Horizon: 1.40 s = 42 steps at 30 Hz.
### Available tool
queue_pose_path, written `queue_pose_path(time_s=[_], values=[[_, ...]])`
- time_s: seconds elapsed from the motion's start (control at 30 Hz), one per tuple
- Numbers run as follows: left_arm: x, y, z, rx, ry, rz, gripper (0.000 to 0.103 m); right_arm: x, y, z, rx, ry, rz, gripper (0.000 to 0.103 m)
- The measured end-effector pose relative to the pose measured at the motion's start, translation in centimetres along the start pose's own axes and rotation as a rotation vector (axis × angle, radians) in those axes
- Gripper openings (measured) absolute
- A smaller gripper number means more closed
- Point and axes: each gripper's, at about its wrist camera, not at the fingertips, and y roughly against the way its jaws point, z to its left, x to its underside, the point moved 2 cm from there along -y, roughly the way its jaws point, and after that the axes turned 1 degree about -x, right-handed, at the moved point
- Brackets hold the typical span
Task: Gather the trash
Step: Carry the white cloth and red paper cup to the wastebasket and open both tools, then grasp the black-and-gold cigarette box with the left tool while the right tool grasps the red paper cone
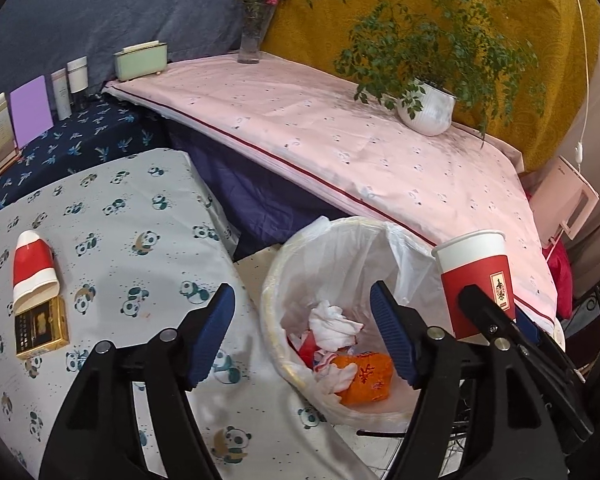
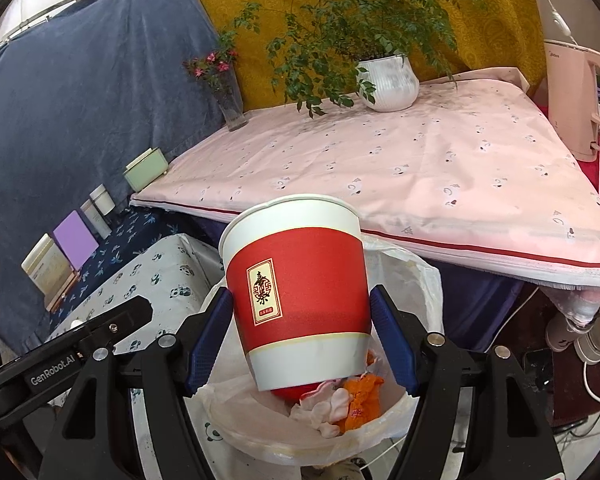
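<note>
Left wrist view: left gripper (image 1: 302, 334) hangs over the lined bin (image 1: 274, 280), jaws wide apart w/ nothing between them, so it's free for another pickup. Orange wrapper (image 1: 366, 376) and white tissue (image 1: 334, 326) lie in the bin. More trash waits on the panda cloth (image 1: 140, 216): a flattened red-white cup (image 1: 34, 268), mouth toward the camera, touching a gold box (image 1: 40, 326).

Right wrist view: right gripper (image 2: 302, 334) clamps the red paper cup (image 2: 296, 292) by its sides, directly above the bin (image 2: 236, 428), prob. for a drop. Cup's long axis near vertical, tilted slightly; mouth up.
</note>
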Motion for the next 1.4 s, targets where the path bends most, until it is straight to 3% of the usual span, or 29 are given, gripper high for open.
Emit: queue_pose_path(time_s=[0.1,0.37,0.43,0.93,1.4], values=[[0.0,0.1,1.2,-0.016,0.020,-0.003,0.069,0.0,-0.4,0.6,-0.004,0.012,0.003,0.067],[0.2,0.8,6.2,-0.112,0.104,-0.022,0.090,0.0,-1.4,2.5,-0.007,0.017,0.007,0.070],[0.5,0.9,7.7,-0.135,0.131,-0.020,0.090,0.1,-1.5,3.0,-0.001,0.024,0.001,0.075],[3.7,1.4,19.6,-0.333,0.322,0.054,0.091,2.3,-3.3,10.4,-0.104,0.113,0.074,0.075],[5.4,-0.1,24.9,-0.428,0.329,0.138,0.091,6.1,-6.6,18.9,-0.201,0.225,0.169,0.075]])
